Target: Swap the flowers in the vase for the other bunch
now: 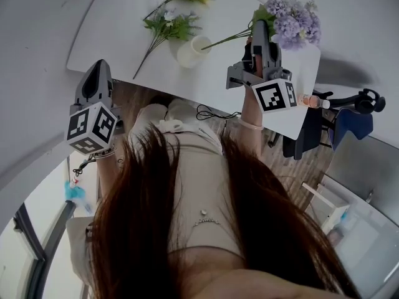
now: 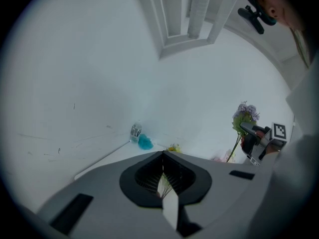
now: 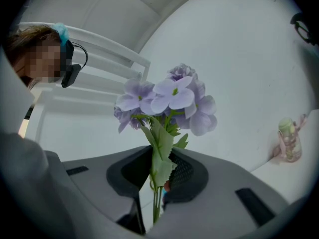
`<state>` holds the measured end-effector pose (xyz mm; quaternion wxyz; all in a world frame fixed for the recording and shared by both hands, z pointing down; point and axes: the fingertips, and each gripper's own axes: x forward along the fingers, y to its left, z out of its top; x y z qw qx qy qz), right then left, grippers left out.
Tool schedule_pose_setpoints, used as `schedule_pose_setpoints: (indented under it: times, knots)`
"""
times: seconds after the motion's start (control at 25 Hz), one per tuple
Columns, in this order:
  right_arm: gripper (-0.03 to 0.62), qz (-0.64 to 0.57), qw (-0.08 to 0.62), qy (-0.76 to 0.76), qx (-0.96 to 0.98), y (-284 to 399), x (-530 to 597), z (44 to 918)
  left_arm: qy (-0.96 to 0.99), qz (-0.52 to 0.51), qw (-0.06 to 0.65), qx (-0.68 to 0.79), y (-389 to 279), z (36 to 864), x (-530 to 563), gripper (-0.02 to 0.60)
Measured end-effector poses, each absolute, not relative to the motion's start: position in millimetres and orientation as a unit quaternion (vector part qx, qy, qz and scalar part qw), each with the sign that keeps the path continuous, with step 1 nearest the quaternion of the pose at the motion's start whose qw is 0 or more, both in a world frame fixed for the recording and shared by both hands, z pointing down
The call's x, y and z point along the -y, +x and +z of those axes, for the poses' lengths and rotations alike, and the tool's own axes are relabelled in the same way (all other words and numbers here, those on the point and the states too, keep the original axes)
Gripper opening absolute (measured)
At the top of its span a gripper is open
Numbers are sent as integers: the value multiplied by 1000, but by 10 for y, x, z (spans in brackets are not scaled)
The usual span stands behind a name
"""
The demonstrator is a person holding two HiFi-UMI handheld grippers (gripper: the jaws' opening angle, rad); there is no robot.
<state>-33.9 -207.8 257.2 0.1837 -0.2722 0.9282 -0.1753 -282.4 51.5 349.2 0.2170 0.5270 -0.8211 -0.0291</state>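
My right gripper is shut on the green stems of a purple flower bunch and holds it above the right part of the white table. In the right gripper view the stems run down between the jaws of the right gripper, and the purple flower bunch stands above them. A white vase stands mid-table, no stems showing in its mouth. A yellow and white bunch lies flat beside it. My left gripper is shut and empty, off the table's near left edge; in its own view the left gripper has its jaws together.
A small bottle sits at the table's right near edge, and a black cable lies along the front edge. A blue office chair stands to the right. A clear bottle and a blue object sit at the far corner.
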Motion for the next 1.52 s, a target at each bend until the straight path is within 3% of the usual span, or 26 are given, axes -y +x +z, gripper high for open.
schedule_pose_setpoints:
  times: [0.96,1.52]
  knots:
    - [84,-129,130,-251,-950,-663,1846,2905,497,-17,228,837,-2747,3533,-763,5]
    - [92,-103,65,-223,-967,-869,1697,3175,497,-14,233,835,-2738,3571,-763,5]
